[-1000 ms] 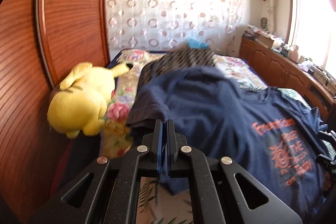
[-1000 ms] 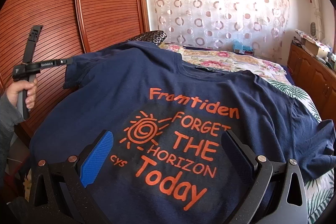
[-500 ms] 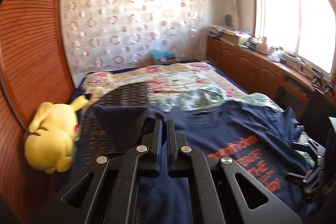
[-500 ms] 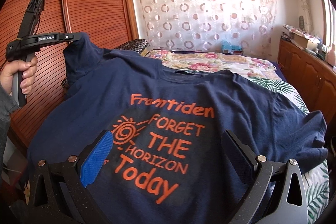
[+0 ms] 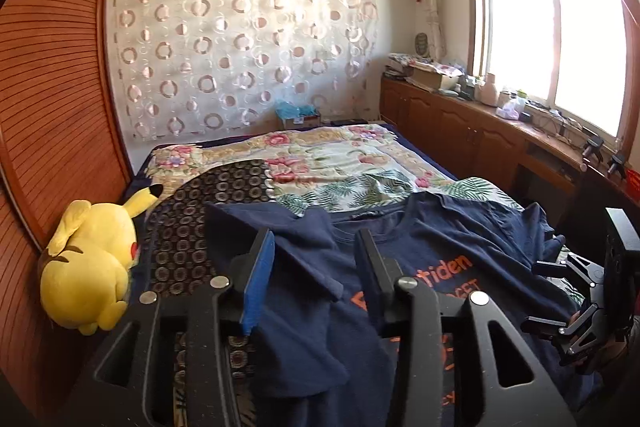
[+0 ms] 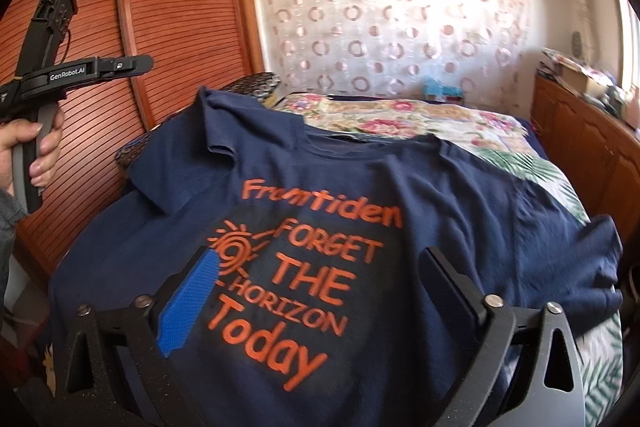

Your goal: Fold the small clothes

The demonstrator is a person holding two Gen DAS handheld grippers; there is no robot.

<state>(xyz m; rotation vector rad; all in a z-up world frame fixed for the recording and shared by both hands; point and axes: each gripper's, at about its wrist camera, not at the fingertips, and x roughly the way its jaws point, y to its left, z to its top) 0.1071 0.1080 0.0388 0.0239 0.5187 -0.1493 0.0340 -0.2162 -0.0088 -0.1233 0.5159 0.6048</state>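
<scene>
Bed (image 5: 320, 151) with floral cover, wardrobe on the left, window on the right. Tee (image 6: 340, 267) lies face up on the near end of it, collar toward the curtain, hem toward me, long axis running down the bed. Its left sleeve (image 5: 280, 239) is flopped inward over the chest. Half a second ago my left gripper (image 5: 312, 267) was clenched on that sleeve, lifting it; now its jaws are parted and hold nothing, the sleeve lying below them. Right gripper (image 6: 320, 287) spread wide over the print, as before, gripping nothing. Plush (image 5: 88, 263) beside the wardrobe. No containers worth noting.
</scene>
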